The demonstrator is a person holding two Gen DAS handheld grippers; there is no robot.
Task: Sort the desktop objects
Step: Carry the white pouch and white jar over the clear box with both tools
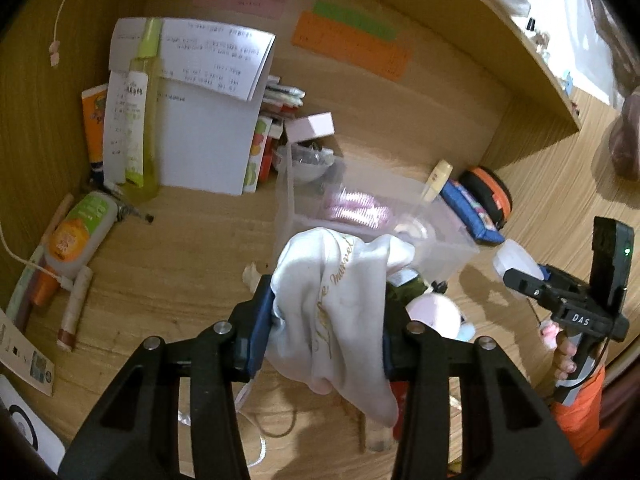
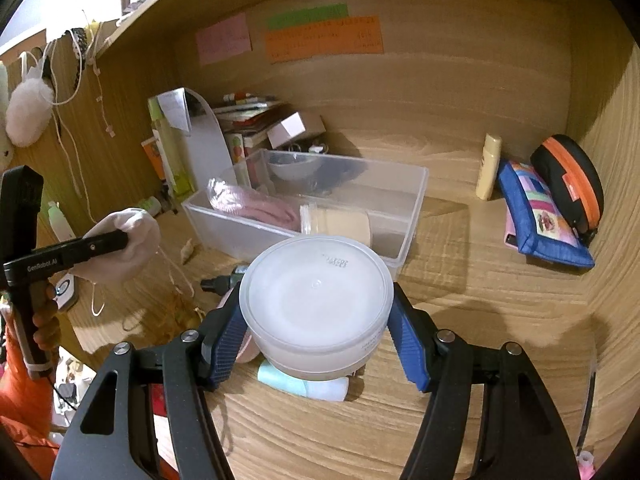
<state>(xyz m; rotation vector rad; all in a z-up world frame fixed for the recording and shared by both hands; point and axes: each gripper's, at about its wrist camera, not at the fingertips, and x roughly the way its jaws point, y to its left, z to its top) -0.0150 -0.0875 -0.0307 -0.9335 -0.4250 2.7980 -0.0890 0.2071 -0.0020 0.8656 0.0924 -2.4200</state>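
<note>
My left gripper (image 1: 328, 304) is shut on a white cloth pouch (image 1: 340, 276) with gold lettering, which hangs crumpled between the blue pads above the wooden desk. In the right wrist view the same gripper (image 2: 120, 240) and pouch (image 2: 136, 236) show at the left, held by a hand. My right gripper (image 2: 316, 308) is shut on a round frosted white jar (image 2: 316, 288), lid facing the camera; that jar (image 1: 512, 260) also shows at the right of the left wrist view. A clear plastic bin (image 2: 224, 220) stands just beyond both, holding a pink bagged item (image 2: 256, 204) and a beige roll (image 2: 344, 222).
A white paper stand (image 1: 208, 136), a green bottle (image 1: 138, 120) and tubes (image 1: 76, 236) crowd the back left. A cream bottle (image 2: 490, 166), a blue pouch (image 2: 540, 220) and an orange-black case (image 2: 572, 176) lie at the back right. A pale blue tube (image 2: 304, 386) and a small dark bottle (image 2: 222, 280) lie under the jar.
</note>
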